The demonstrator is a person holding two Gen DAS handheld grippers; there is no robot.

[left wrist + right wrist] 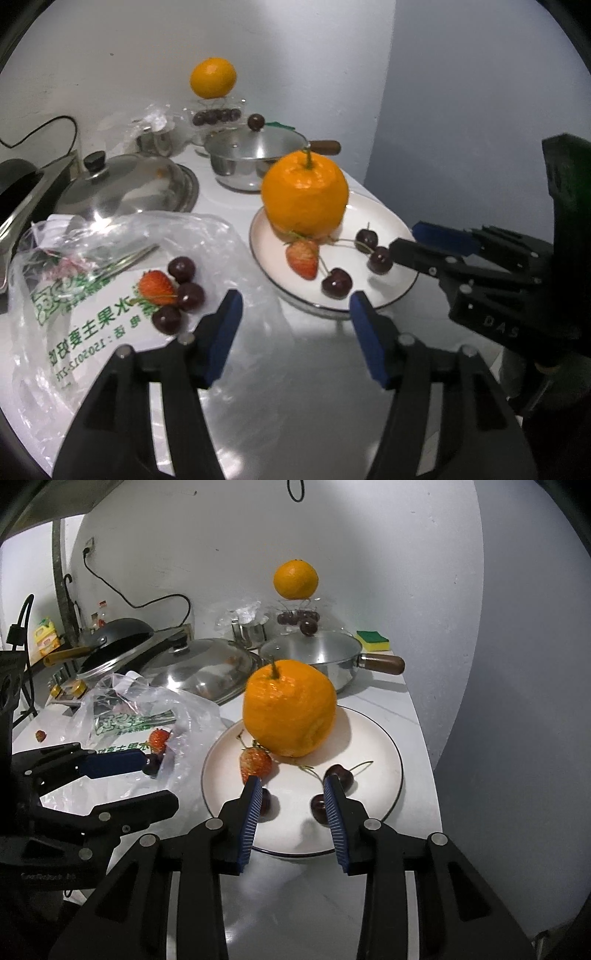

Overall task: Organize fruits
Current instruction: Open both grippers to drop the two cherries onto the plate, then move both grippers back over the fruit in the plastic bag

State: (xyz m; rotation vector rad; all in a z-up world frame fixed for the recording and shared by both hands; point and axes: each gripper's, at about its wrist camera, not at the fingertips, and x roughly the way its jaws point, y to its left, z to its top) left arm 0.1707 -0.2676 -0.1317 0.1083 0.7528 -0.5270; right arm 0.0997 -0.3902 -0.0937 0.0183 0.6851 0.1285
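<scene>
Currently, your fruit sits split between two places: the white plate (391, 753) carries the large orange (290, 709), one strawberry (255, 763) touching its base, and three cherries (336, 283) near the front rim, while the printed plastic bag (110, 325) beside the plate bears another strawberry (155, 283) and three more cherries (190, 295) lying loose on top. Your left gripper (295, 314) hangs between bag and plate with its jaws apart and nothing between them. Your right gripper (293, 801) hovers over the plate's front, jaws narrowly apart and empty, with a cherry just outside each pad. I judge the plate to be the collecting point, which explains the crowding there. Behind stand a lidded pan (314, 653) and a second orange (295, 579) on a clear container.
</scene>
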